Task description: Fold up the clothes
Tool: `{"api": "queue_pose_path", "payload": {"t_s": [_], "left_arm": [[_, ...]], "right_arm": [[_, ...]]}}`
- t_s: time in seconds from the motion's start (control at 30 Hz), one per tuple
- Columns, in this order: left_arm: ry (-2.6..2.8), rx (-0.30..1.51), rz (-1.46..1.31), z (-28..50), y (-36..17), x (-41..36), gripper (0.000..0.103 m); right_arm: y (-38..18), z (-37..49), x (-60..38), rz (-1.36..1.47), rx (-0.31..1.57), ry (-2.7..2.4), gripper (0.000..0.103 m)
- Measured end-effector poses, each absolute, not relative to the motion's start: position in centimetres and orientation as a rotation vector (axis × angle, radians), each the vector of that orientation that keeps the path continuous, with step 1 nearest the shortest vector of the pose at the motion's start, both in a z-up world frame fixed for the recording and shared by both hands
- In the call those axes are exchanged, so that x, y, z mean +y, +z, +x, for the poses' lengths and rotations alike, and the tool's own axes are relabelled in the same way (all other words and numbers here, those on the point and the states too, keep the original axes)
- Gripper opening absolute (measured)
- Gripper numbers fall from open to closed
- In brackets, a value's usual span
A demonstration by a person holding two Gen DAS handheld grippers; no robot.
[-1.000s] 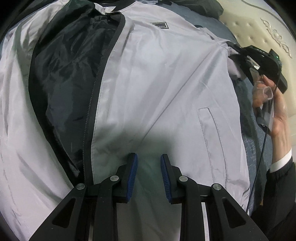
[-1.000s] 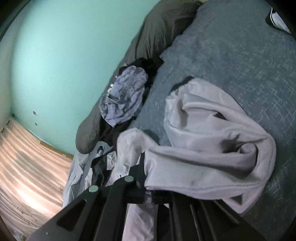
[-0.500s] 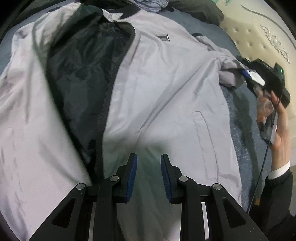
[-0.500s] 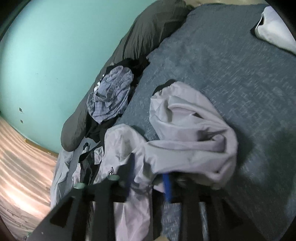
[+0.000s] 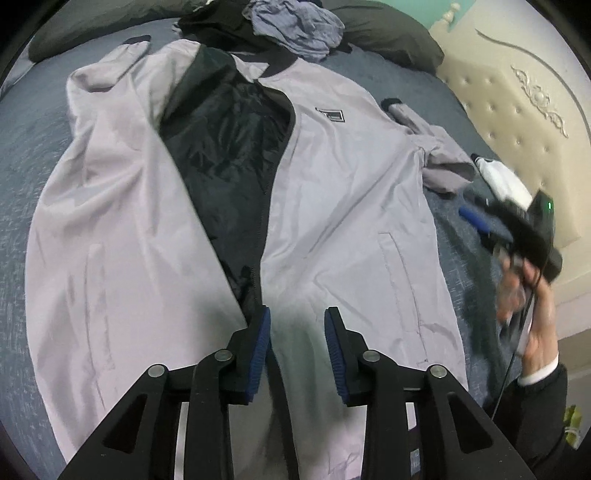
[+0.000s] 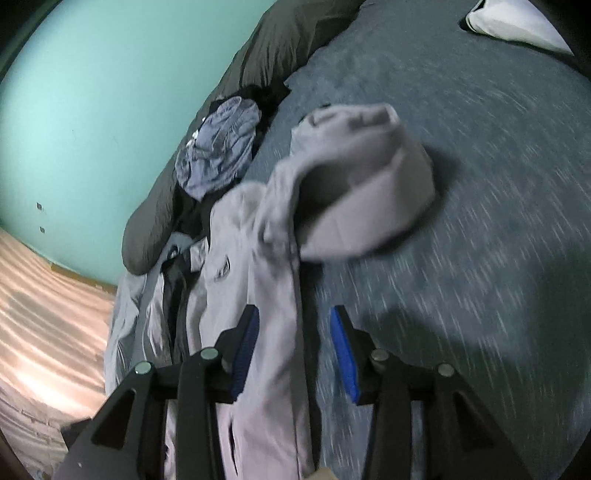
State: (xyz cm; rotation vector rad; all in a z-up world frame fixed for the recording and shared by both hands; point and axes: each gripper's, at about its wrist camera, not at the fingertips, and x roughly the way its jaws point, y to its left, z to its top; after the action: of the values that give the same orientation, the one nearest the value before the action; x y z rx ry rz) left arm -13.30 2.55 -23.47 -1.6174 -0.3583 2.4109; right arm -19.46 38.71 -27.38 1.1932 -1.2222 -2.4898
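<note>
A light grey jacket (image 5: 351, 177) with black lining lies open, front up, on the bed. My left gripper (image 5: 297, 332) hovers above its lower hem beside the zip. Its jaws are opening, with nothing pinched between the blue pads. The right sleeve (image 6: 362, 177) lies bunched on the cover beside the jacket's side (image 6: 258, 258). My right gripper (image 6: 293, 332) is over that side edge, its jaws opening. Cloth lies below the gap, but the pads do not press on it. In the left wrist view, a hand (image 5: 535, 295) holds the right gripper (image 5: 480, 221) just right of the sleeve (image 5: 439, 162).
A blue-checked garment (image 5: 295, 29) on dark clothes lies past the collar, against a dark duvet roll (image 5: 388, 33). A cream tufted headboard (image 5: 517, 110) bounds the right side. The blue-grey bed cover (image 6: 461, 129) stretches beyond the sleeve; a white item (image 6: 517, 22) lies far off. Wood floor (image 6: 37, 332) lies beside the bed.
The left gripper rose and drew back, so the whole jacket shows. The right gripper let go of the sleeve, opened and pulled away; the sleeve now rests crumpled on the bed.
</note>
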Motion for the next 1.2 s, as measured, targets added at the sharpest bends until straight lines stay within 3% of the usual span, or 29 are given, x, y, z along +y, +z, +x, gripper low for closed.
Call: {"api": "queue_pose_path", "payload": {"t_s": [0.13,0.8,0.97,1.0,1.2], "left_arm": [[2.422,-0.4,-1.614,-12.6,-23.3,1.9,0.036],[2.555,-0.495,-1.553,-6.9,-18.8,-4.4,0.044],[2.595,-0.504,-1.536,-5.8,-17.6,-6.0,0.046],[2.6,-0.508,-1.538,-5.6,-17.5,-6.3,0.046],[2.599,-0.554,-1.568,-5.0,-17.6,-7.9,0.046]], "right_arm": [[-27.5,-16.6,36.7,1.235,-1.137,-2.456,0.041],[-29.1,-8.3,32.7,1.404,-1.185,-2.317,0.04],[-29.5,-7.5,32.6,1.415,-1.184,-2.308,0.023],[-29.8,-7.4,32.6,1.416,-1.205,-2.291,0.015],[-29.8,-7.2,32.3,1.382,-1.222,-2.28,0.003]]}}
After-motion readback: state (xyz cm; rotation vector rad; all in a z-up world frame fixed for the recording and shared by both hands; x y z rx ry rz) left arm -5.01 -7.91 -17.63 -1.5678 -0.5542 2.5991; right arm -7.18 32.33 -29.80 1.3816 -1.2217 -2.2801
